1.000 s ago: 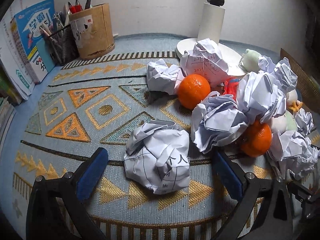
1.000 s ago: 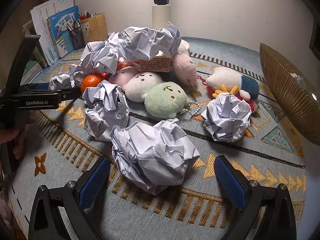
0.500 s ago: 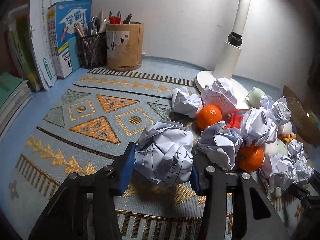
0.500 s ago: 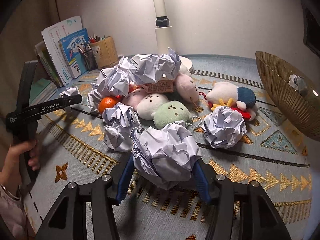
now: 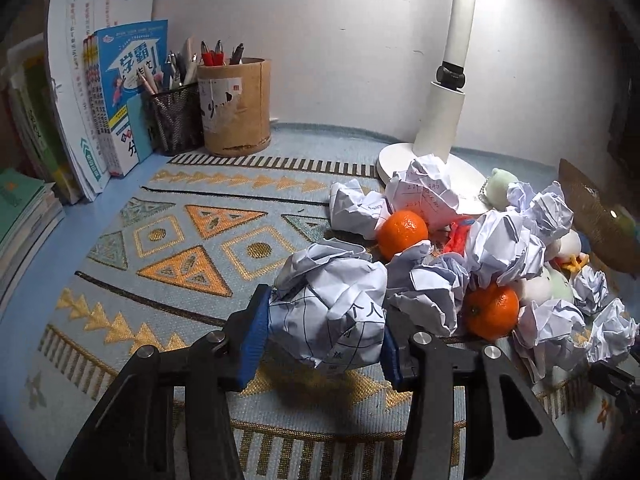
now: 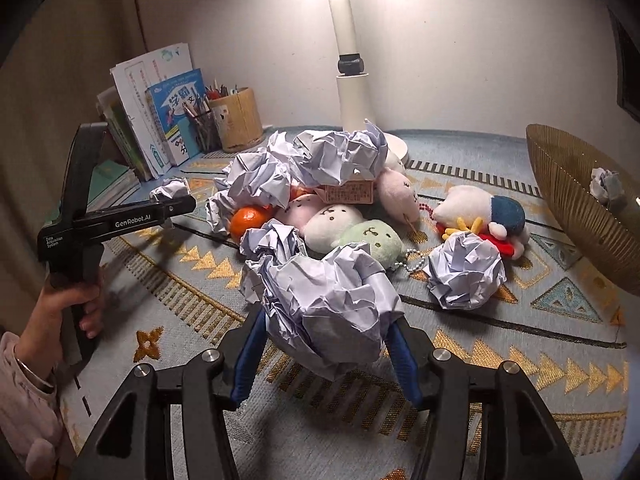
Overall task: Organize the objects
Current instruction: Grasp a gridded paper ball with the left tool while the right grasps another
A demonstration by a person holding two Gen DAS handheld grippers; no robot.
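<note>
My left gripper point(image 5: 322, 328) is shut on a crumpled paper ball with writing point(image 5: 328, 304) and holds it above the patterned mat. My right gripper point(image 6: 326, 340) is shut on a larger crumpled paper ball point(image 6: 332, 304), also lifted. On the mat lies a pile of several paper balls point(image 6: 332, 156), two oranges point(image 5: 402, 230) point(image 5: 492, 312) and plush toys point(image 6: 368, 240). The left gripper point(image 6: 170, 206) also shows in the right wrist view, with its paper ball point(image 6: 170, 189).
A gold wire basket point(image 6: 576, 200) stands at the right with one paper ball point(image 6: 606, 184) in it. A white lamp base point(image 5: 432, 160) stands at the back. Pen holders point(image 5: 234, 108) and books point(image 5: 120, 96) stand at the back left.
Both grippers closed on their paper balls and lifted them off the mat; both have risen and pulled back.
</note>
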